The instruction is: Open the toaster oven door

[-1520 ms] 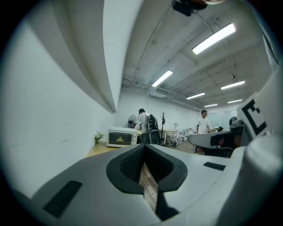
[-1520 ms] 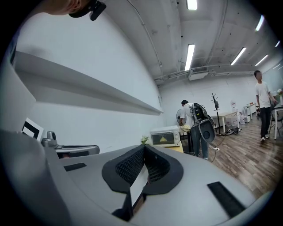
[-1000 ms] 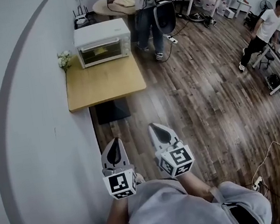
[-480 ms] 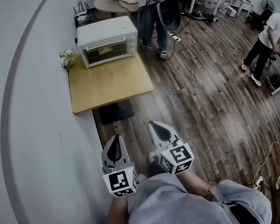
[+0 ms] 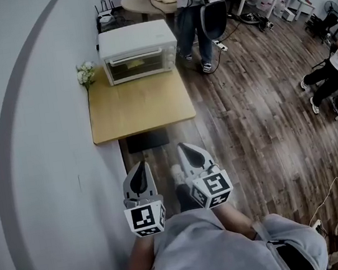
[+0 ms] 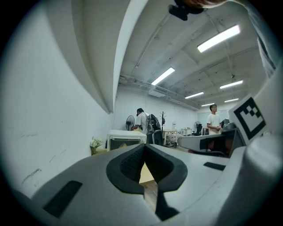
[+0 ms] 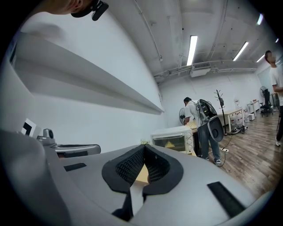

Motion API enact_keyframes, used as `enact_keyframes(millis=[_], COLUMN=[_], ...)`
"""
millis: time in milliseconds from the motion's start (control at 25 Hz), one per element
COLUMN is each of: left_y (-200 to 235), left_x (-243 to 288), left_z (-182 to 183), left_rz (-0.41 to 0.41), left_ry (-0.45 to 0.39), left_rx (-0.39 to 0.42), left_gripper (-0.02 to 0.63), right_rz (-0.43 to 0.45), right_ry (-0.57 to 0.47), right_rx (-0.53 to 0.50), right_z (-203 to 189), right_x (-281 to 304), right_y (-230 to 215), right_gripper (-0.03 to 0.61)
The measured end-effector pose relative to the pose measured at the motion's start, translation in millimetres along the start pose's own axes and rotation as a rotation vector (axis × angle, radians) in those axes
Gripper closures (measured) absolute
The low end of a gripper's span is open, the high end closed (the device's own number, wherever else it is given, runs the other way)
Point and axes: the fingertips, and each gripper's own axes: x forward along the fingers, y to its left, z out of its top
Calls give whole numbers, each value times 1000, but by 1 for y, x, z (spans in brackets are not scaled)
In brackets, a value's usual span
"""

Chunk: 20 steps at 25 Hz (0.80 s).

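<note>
The white toaster oven (image 5: pixel 137 51) stands at the far end of a wooden table (image 5: pixel 141 110) against the left wall. Its glass door is closed and something yellow shows behind the glass. Both grippers are held side by side well short of the table, over the wood floor, pointing toward the oven. The left gripper (image 5: pixel 139 166) is shut with nothing in it, and so is the right gripper (image 5: pixel 186 149). The oven shows small and far off past the closed left gripper (image 6: pixel 144 147) as the oven (image 6: pixel 126 139), and past the closed right gripper (image 7: pixel 143 148) as the oven (image 7: pixel 173 138).
A small bunch of white flowers (image 5: pixel 86 74) sits on the table beside the oven, by the wall. A dark mat (image 5: pixel 148 140) lies under the table's near edge. A person (image 5: pixel 195 14) stands just behind the oven; other people and desks fill the right.
Table and oven have come nearer and lower in the head view as I moved toward them. Both grippers keep their pose, still shut. The person at the right has shifted.
</note>
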Motion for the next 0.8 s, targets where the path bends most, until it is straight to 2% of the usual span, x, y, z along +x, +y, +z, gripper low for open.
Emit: enact_keyframes(millis=[600,800], left_y=[39,39], left_x=[146,205], left_z=[30,41], left_rz=[62,29], left_ry=[29,33], left_rx=[36,37], left_gripper=[611,611], right_rz=[60,102], right_ry=[40,53], right_rx=[-24,-56], right_z=[33,47], right_x=[143,189], right_y=[-69,-91], right_gripper=[578,578])
